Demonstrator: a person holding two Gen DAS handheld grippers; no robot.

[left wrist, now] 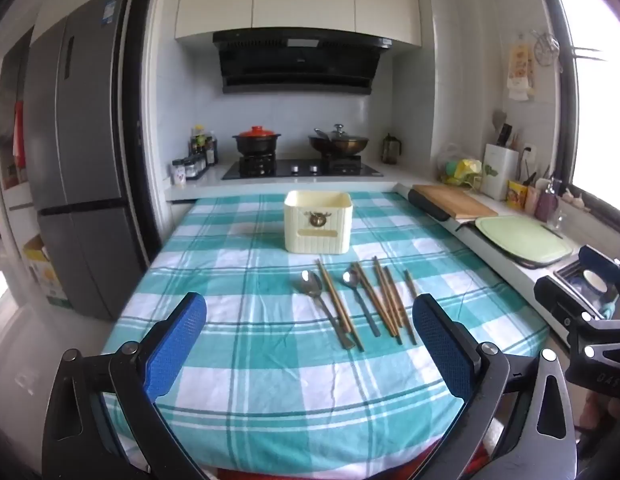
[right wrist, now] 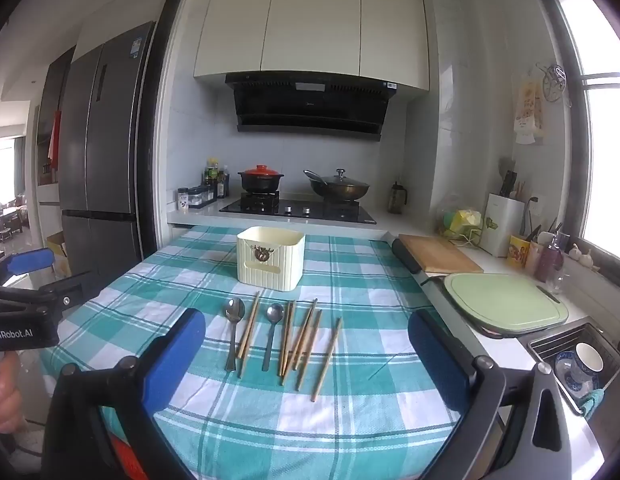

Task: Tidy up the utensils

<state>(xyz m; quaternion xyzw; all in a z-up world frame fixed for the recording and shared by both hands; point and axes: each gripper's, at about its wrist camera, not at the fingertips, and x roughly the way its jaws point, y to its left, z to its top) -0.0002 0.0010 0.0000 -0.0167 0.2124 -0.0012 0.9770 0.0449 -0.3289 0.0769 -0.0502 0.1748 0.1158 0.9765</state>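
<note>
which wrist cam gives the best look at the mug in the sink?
Right wrist. The mug shows whole there, upright on a blue patterned dish in the sink, unobstructed. In the left wrist view the mug sits at the frame edge, small and partly hidden behind the right tongs.

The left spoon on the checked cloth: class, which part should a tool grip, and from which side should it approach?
Grip the left spoon at mid-handle, coming from above with the fingers across its width. It lies flat, bowl toward the cream box, handle toward the camera. A pair of chopsticks lies close on its right, so probably keep that finger tight against the handle; the cloth on its left is free.
</note>
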